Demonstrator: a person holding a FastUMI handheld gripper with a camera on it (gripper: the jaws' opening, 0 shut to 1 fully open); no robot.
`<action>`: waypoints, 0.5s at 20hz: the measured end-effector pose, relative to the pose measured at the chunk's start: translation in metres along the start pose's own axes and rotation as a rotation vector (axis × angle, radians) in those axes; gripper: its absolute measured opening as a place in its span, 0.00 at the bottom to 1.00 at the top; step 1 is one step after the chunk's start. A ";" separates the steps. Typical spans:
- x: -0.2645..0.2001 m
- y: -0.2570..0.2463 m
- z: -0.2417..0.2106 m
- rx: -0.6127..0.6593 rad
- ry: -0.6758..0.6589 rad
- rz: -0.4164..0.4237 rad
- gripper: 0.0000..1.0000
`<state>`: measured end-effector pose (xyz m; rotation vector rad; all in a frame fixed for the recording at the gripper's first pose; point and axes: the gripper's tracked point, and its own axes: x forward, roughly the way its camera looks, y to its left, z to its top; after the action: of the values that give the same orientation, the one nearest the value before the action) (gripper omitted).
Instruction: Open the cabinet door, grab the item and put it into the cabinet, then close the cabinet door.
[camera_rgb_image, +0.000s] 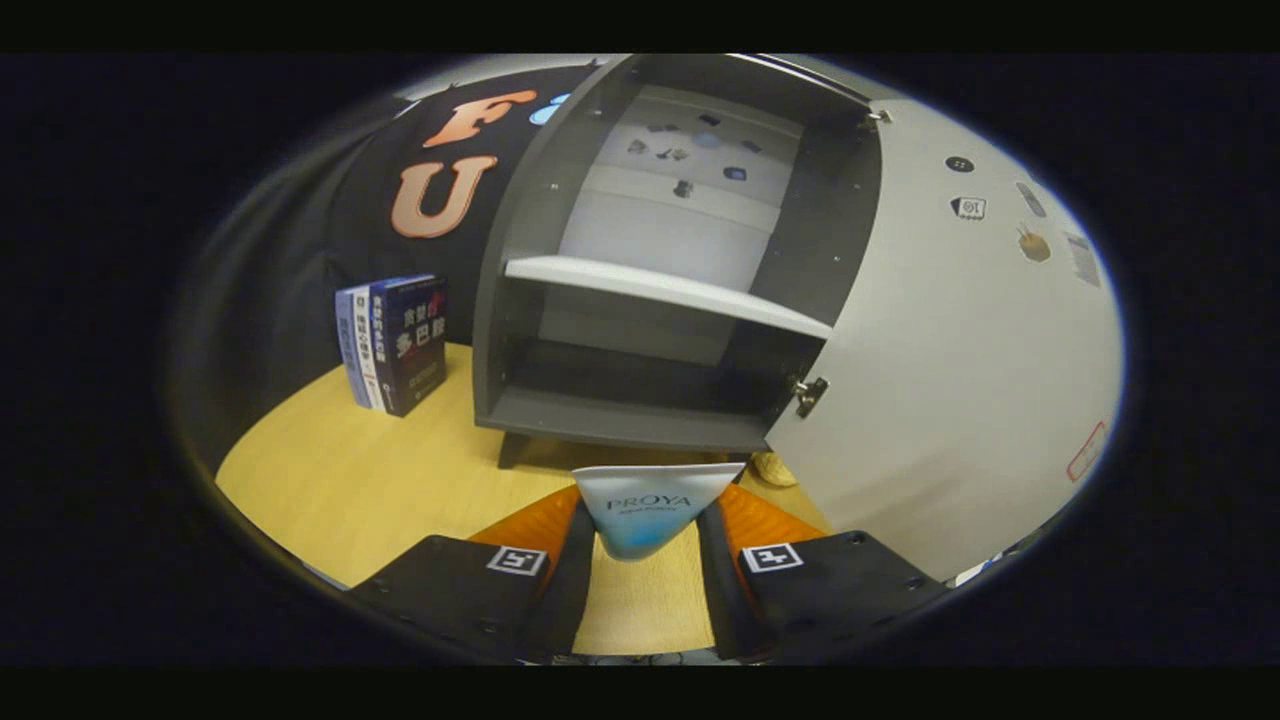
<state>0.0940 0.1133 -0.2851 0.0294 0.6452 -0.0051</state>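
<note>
My gripper is shut on a white and blue tube, which is pinched between both fingers and sticks out ahead of them. Just beyond the tube stands the grey cabinet on the wooden table. Its white door is swung wide open to the right. Inside, a white shelf splits the cabinet into an upper and a lower compartment. The lower compartment floor lies bare, straight ahead of the tube.
Three upright books stand on the table to the left of the cabinet, against the black cloth wall. A small tan object lies on the table under the open door's lower corner. A cabinet foot shows below its front edge.
</note>
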 end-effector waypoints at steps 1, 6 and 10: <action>-0.007 -0.005 0.024 0.014 -0.034 -0.001 0.57; -0.016 -0.056 0.145 0.057 -0.166 -0.105 0.57; 0.028 -0.083 0.216 0.018 -0.181 -0.170 0.57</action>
<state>0.2446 0.0238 -0.1316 -0.0088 0.4654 -0.1756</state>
